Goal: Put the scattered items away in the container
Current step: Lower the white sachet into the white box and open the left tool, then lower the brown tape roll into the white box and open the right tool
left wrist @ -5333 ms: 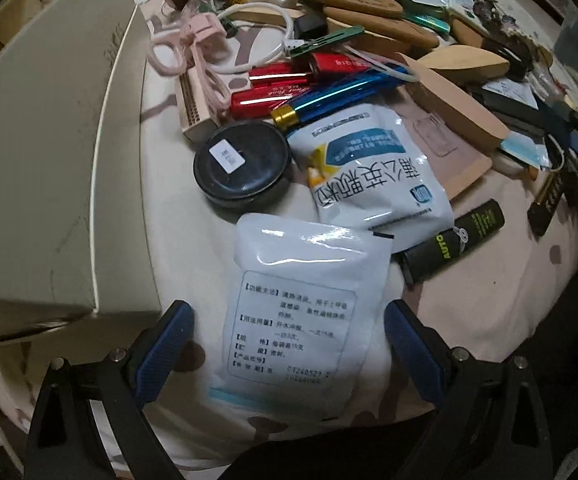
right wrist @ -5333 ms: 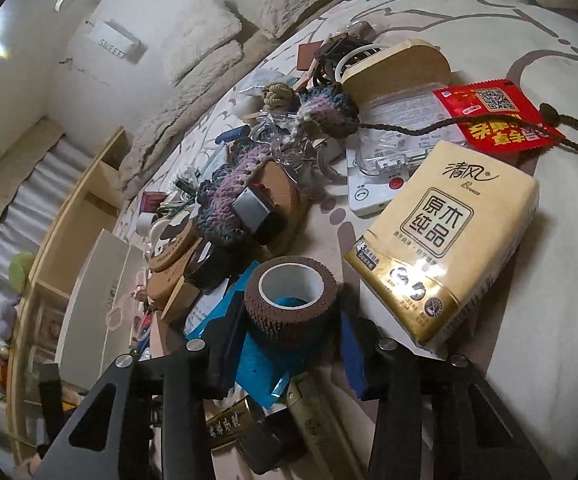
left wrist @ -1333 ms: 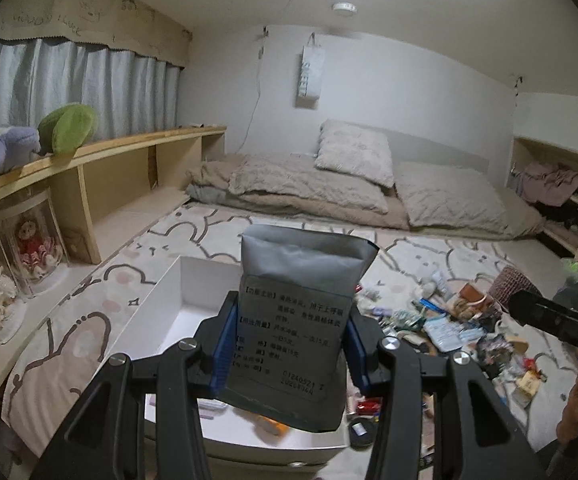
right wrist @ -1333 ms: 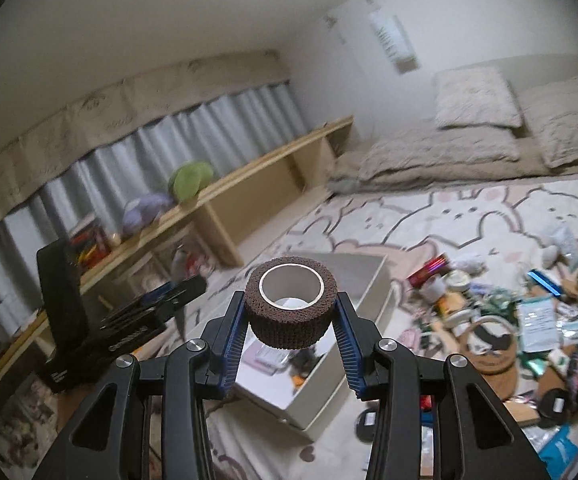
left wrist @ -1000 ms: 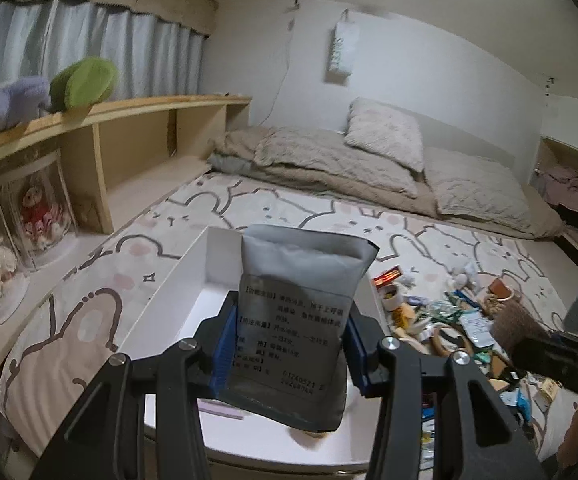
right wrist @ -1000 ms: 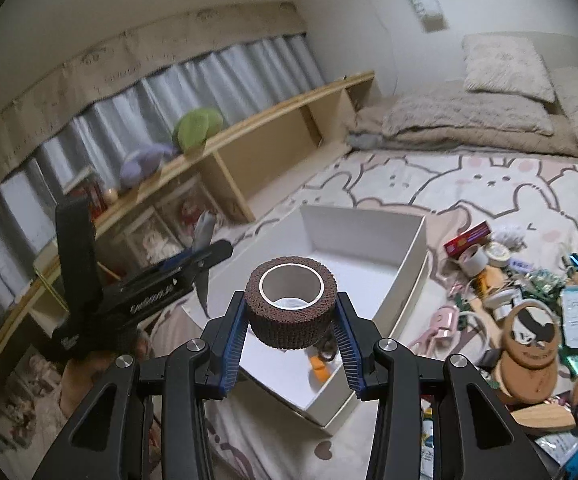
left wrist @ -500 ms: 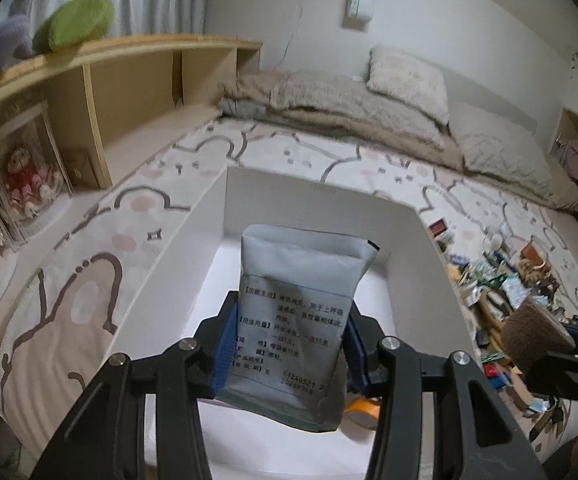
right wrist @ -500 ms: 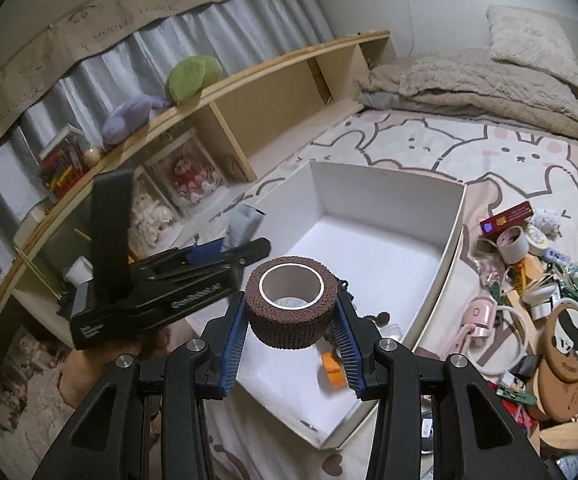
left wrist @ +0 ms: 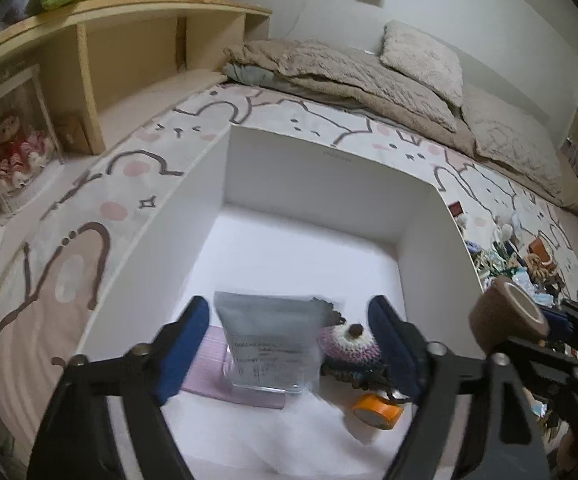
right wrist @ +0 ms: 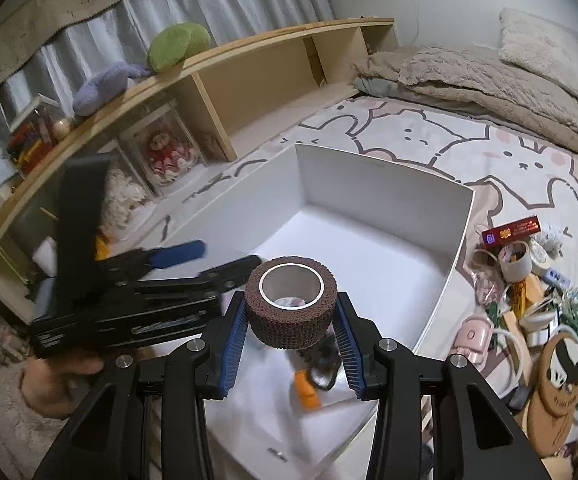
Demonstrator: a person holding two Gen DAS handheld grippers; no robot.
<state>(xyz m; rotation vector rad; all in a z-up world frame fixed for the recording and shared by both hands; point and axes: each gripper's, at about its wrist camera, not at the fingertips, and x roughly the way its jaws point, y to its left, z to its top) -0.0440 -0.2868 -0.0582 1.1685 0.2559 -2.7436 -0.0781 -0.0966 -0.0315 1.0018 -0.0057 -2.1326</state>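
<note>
A white open box (left wrist: pixel 321 184) sits on the patterned rug. My left gripper (left wrist: pixel 289 312) hangs over its near end, jaws opening. Between them a grey printed packet (left wrist: pixel 269 344) drops free, with a gap to the pads on both sides. Below it in the box lie a flat purple item (left wrist: pixel 217 376), a crocheted piece (left wrist: pixel 349 344) and an orange tape roll (left wrist: pixel 377 410). My right gripper (right wrist: pixel 291 320) is shut on a brown tape roll (right wrist: pixel 289 328), held over the box's near right part. The left gripper (right wrist: pixel 225 258) shows to its left.
Several scattered items (right wrist: pixel 549 312) lie on the rug right of the box. A wooden shelf (right wrist: pixel 249 80) with toys runs along the left, and bedding (left wrist: pixel 369 76) lies beyond the box. A hand (right wrist: pixel 77 364) holds the left gripper.
The left jaws have spread and let go of the packet, which has slipped down into the box. Both grippers have come lower and closer over the box.
</note>
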